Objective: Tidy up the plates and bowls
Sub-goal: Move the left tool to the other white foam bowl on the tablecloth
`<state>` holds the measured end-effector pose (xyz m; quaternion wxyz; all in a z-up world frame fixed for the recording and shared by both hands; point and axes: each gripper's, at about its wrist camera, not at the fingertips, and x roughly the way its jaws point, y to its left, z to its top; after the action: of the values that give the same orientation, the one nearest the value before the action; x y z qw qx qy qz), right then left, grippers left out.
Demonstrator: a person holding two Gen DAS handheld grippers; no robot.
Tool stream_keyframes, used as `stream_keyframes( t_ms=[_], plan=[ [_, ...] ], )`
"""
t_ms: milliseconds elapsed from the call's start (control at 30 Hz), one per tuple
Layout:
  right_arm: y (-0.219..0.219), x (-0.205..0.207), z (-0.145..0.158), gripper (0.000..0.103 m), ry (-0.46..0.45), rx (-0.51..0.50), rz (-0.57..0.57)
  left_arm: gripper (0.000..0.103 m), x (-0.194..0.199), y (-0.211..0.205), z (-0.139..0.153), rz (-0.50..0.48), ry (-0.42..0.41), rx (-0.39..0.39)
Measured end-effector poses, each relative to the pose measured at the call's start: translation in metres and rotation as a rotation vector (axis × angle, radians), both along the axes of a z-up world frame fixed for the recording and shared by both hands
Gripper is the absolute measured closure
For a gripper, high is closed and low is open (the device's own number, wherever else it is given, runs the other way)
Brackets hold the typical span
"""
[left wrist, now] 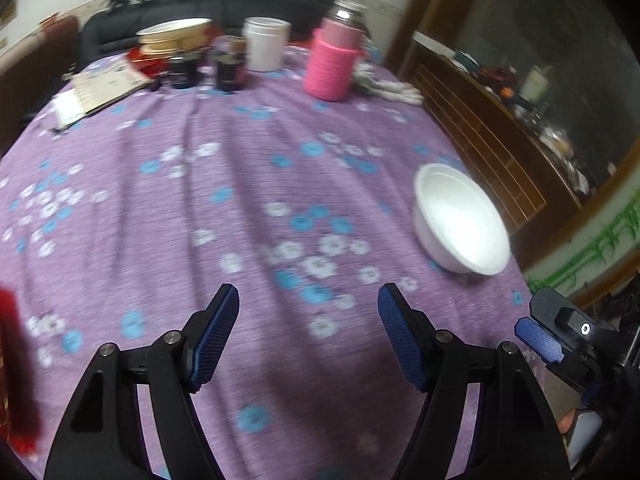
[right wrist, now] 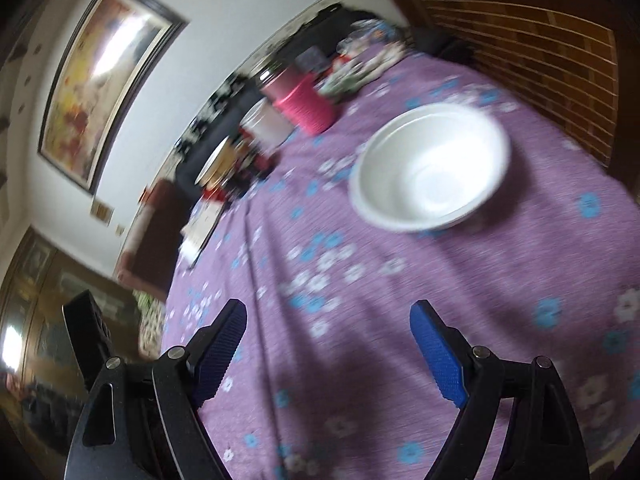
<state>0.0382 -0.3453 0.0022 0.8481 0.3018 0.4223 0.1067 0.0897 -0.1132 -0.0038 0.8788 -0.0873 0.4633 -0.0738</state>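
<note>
1. I see one white bowl (right wrist: 430,166) standing upright and empty on the purple flowered tablecloth (left wrist: 248,184), close to the table's right edge, alone there.
2. My left gripper (left wrist: 308,334) has its jaws apart with nothing between them, only cloth beneath.
3. My right gripper (right wrist: 328,350) is spread wide and also empty, with the bowl ahead of it and well apart.
4. I judge the bowl light and stiff, probably smooth and a little slippery; it could be foam or ceramic, I cannot tell which. I would pinch its near rim, one pad inside and one outside.
5. The far edge is crowded: a pink flask (left wrist: 334,62), a white cup (left wrist: 266,44), dark jars (left wrist: 230,64) and stacked dishes (left wrist: 176,36).
6. The table's middle and near side lie open. The wooden cabinet (left wrist: 484,136) stands just past the right edge, so I would lift the bowl inward.
</note>
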Motion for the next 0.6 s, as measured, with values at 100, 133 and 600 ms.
stream_keyframes(
  t_ms=[100,133,600],
  plan=[
    [-0.022,0.005,-0.004,0.017,0.017,-0.004,-0.054,0.032,0.012,-0.025,-0.003,-0.046,-0.002,0.001],
    [-0.031,0.008,-0.007,0.017,0.024,-0.005,-0.074,0.032,0.015,-0.03,-0.004,-0.057,-0.002,-0.003],
    [-0.092,0.064,-0.028,0.029,0.073,0.11,-0.198,0.032,0.076,-0.091,-0.013,-0.088,0.002,-0.021]
  ],
)
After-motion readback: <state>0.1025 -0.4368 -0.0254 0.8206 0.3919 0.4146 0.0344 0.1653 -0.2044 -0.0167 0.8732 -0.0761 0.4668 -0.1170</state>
